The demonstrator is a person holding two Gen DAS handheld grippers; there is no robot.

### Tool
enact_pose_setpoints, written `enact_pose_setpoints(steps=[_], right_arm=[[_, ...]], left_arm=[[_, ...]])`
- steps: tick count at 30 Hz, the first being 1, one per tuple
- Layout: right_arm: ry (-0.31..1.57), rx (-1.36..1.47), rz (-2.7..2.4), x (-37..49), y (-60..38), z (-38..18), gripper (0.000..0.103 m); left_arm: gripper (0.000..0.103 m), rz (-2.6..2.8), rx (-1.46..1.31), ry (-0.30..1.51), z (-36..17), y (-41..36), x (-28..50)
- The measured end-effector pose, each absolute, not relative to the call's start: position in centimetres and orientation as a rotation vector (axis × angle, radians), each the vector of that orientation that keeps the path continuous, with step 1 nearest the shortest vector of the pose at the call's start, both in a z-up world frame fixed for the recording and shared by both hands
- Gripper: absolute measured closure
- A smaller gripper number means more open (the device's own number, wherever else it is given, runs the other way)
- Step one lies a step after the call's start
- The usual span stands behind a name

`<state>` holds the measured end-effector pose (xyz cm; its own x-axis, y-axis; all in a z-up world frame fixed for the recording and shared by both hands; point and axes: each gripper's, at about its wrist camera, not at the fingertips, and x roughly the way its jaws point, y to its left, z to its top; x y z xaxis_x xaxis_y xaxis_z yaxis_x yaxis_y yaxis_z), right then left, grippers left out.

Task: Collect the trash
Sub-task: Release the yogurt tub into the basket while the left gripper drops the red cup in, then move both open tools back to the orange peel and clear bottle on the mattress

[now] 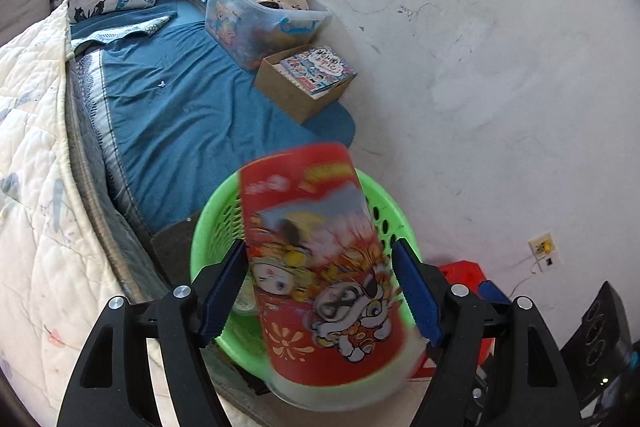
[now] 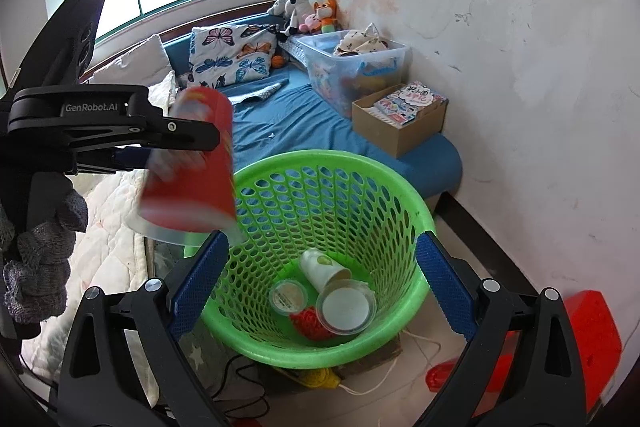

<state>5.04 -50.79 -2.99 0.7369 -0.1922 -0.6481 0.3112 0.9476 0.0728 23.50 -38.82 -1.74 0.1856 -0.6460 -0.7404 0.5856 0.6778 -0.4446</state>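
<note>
- Two sets of tongs are in my hands. My left gripper (image 1: 320, 293) has its blue pads spread wide, and the red cup (image 1: 320, 267) sits between them, blurred; I see a gap at each pad, so I cannot tell that either one touches it.
- My right gripper (image 2: 322, 285) is wide apart with nothing between its pads, poised over the green basket (image 2: 400, 195).
- From the right wrist view, the red cup (image 2: 192, 171) is at ten o'clock of the basket, above and just outside its rim, mouth tilted down, with the left gripper (image 2: 168, 135) around it.
- Down in the basket lie a white paper cup (image 2: 322, 267) on its side, a small round tub (image 2: 288, 297), a clear lidded tub (image 2: 346, 309) and a red crumpled scrap (image 2: 310, 323).
- Beyond the basket, at twelve o'clock, the blue bed (image 2: 288, 123) carries a cardboard box (image 2: 400, 123) and a clear storage bin (image 2: 356, 67) along the wall.
- Farthest off, a butterfly pillow (image 2: 232, 55) and plush toys (image 2: 308, 11) rest under the window.
</note>
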Motion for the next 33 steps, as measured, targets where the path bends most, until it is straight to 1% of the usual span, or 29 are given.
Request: enact_pose_setpoints(steps=[4, 14, 24, 33], right_arm=[[0.684, 0.194, -0.280, 4.8, -50.9, -3.0, 0.009], [0.669, 0.172, -0.240, 4.1, -49.2, -2.4, 0.009], [0.665, 0.132, -0.097, 5.3, -43.9, -1.1, 0.009], [0.688, 0.053, 0.075, 8.3, -36.2, -0.7, 0.009]], left_arm=[[0.027, -0.894, -0.085, 1.057, -1.3, -38.5, 23.0], [0.027, -0.842, -0.059, 0.968, 1.6, -33.6, 21.1], [0.027, -0.668, -0.082, 0.914, 3.1, -24.7, 20.3], [0.027, -0.488, -0.119, 0.874, 3.7, -14.9, 20.9]])
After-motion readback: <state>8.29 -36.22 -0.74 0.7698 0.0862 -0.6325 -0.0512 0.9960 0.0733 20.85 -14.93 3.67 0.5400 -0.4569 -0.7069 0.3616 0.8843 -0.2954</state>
